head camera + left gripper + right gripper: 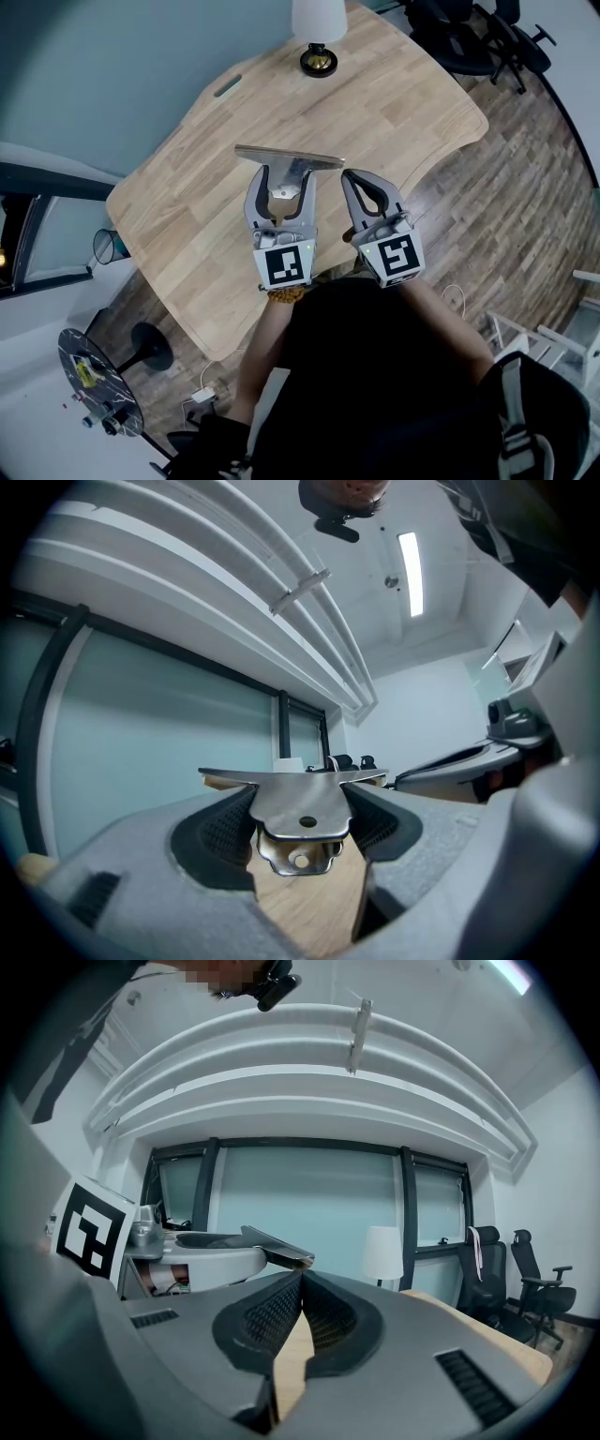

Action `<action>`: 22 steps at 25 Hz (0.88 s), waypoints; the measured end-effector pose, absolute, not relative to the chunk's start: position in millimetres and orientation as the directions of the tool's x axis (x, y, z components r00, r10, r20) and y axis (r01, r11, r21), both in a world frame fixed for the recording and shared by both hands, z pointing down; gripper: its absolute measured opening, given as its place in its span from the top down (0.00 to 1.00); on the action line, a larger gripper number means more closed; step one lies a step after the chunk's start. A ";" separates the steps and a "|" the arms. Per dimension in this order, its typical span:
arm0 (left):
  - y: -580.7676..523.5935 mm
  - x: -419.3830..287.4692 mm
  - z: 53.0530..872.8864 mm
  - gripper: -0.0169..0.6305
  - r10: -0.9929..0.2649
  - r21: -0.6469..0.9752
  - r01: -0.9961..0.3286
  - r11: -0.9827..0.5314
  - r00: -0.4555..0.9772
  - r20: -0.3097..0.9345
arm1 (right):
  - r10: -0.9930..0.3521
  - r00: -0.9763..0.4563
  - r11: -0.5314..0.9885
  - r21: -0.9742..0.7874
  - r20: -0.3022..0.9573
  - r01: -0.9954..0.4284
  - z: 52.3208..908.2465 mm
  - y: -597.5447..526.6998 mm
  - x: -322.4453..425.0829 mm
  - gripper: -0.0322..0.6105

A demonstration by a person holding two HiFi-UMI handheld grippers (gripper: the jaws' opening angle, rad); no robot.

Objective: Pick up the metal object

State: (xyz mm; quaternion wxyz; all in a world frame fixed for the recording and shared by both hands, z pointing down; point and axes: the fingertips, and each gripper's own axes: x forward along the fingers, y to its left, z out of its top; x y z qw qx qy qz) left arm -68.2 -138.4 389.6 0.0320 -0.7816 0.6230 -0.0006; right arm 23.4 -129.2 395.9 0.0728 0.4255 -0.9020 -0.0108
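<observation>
A flat T-shaped metal object [289, 167] with a small hole hangs above the wooden table [197, 202], clamped between the jaws of my left gripper [284, 178]. In the left gripper view the metal object [298, 803] fills the gap between the dark ribbed pads [225, 832], its wide bar level across the top. My right gripper [361, 184] hovers just to the right, shut with its tips touching and nothing between them. In the right gripper view the right gripper [301, 1277] has its pads pressed together, and the metal object [278, 1249] shows at the left.
A white-shaded lamp [319, 37] with a dark base stands at the table's far edge. Black office chairs [478, 33] stand beyond the far right corner. A round stool [98, 380] with small items sits on the floor at lower left. Wood-plank floor [525, 206] lies to the right.
</observation>
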 end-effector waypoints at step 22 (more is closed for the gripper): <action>-138.8 -70.8 401.7 0.50 -0.971 -0.058 -0.969 -0.238 0.240 -0.016 | -0.726 -0.673 0.686 0.078 0.138 -0.724 404.0 -123.4 3.0 0.94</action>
